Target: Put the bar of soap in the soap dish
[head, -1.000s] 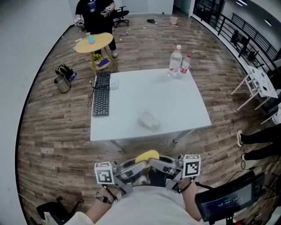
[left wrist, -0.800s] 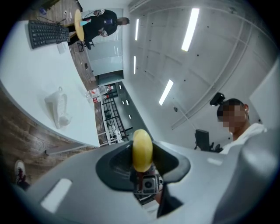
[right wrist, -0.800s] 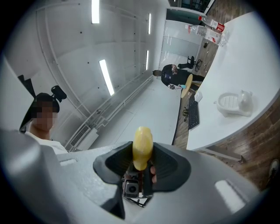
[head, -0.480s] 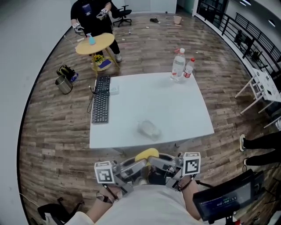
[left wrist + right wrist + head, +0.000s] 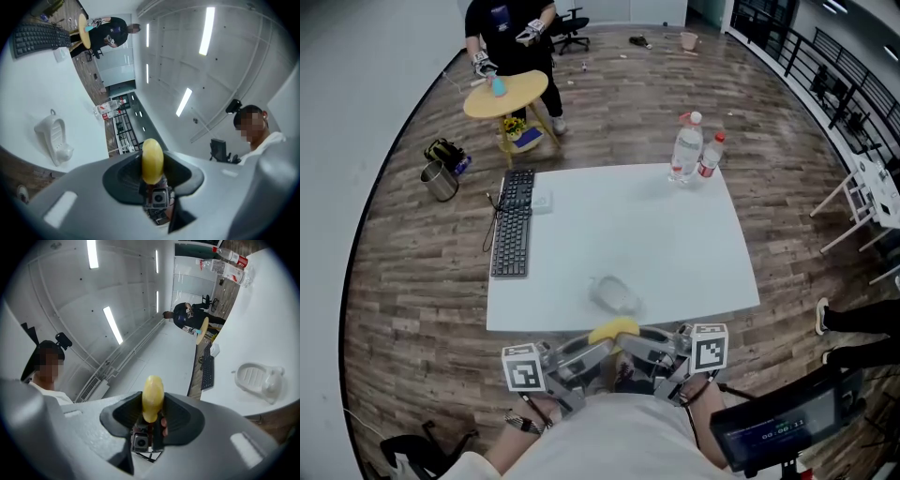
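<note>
Closer than a second ago, the soap dish (image 5: 614,294) lies just ahead of the left gripper (image 5: 152,171) and right gripper (image 5: 152,409). Both are part-closed on the yellow soap bar (image 5: 614,330) from opposite sides, likely to steady its carry.

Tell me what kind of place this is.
Probably an open office or lab space: a white table with a keyboard on it, an office chair at the far end, and wood-look flooring bounded by a black railing.
</note>
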Action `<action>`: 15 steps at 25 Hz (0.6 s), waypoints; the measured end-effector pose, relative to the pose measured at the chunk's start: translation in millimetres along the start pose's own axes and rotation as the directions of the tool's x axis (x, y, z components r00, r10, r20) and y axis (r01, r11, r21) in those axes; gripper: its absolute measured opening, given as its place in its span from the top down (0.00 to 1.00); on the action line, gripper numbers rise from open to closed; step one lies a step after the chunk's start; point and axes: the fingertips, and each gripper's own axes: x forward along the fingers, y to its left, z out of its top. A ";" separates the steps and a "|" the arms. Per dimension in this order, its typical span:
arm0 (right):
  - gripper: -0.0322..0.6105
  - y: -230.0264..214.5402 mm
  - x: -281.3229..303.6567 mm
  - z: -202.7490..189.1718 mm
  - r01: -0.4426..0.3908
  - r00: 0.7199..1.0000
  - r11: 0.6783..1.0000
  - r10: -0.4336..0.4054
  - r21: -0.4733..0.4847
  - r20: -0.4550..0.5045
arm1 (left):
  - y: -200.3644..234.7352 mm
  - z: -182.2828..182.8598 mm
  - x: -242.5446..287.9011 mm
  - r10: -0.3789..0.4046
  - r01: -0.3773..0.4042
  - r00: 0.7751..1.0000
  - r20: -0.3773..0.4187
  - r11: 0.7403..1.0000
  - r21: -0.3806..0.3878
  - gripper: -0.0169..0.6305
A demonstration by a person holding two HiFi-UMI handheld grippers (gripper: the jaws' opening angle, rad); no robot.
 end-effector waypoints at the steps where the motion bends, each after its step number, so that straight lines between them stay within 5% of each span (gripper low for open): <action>1: 0.74 -1.1 -0.5 4.9 -0.005 1.000 1.000 0.005 -0.002 -0.002 | 0.2 3.1 3.9 -0.002 0.002 1.000 0.003 1.000 -0.001 0.77; 15: 0.72 -17.8 -6.5 38.0 -0.027 0.999 0.997 0.023 -0.073 -0.049 | 16.0 23.7 29.7 0.051 -0.051 0.998 0.032 0.999 0.002 0.77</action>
